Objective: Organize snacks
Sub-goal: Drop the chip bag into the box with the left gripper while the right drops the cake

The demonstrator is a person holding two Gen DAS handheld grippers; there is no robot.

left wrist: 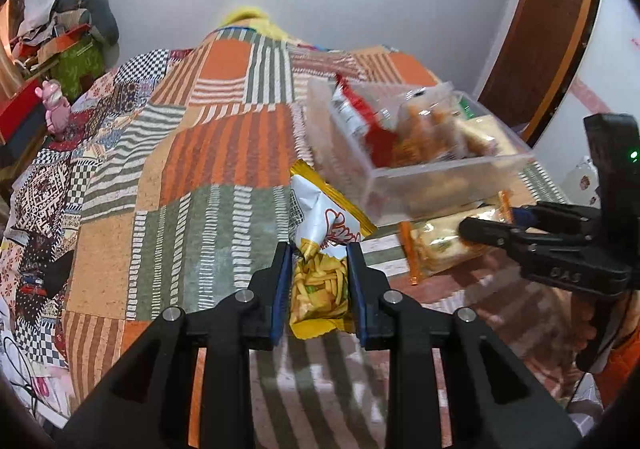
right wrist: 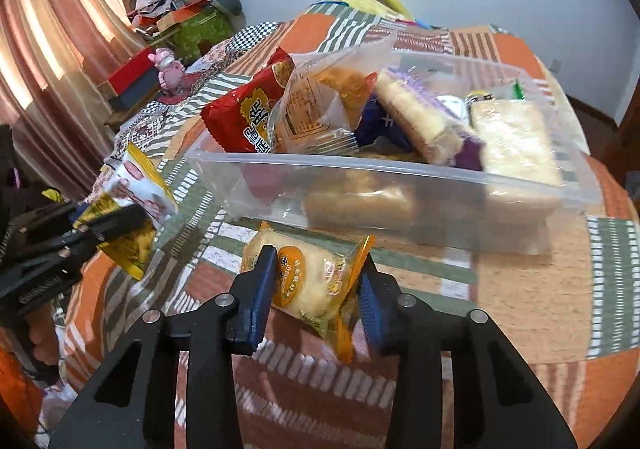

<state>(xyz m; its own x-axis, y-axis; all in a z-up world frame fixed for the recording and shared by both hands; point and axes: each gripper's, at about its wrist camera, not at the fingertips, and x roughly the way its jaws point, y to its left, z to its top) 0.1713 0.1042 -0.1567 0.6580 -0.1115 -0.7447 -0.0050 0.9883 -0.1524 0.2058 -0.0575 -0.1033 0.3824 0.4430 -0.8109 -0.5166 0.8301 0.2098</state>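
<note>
Two crinkly packets [left wrist: 316, 285] [right wrist: 316, 281] (foil, cellophane), clear bin [right wrist: 400, 185]

A patchwork-quilted bed [left wrist: 224, 153] carries a clear snack bin [right wrist: 400, 185].

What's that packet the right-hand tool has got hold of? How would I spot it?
Find the clear plastic box full of snacks on the patchwork bedspread. Just in front of it, the right tool pinches a pale cake packet. Its orange crimped ends and round orange label set it apart from the left tool's yellow crisp packet.
</note>
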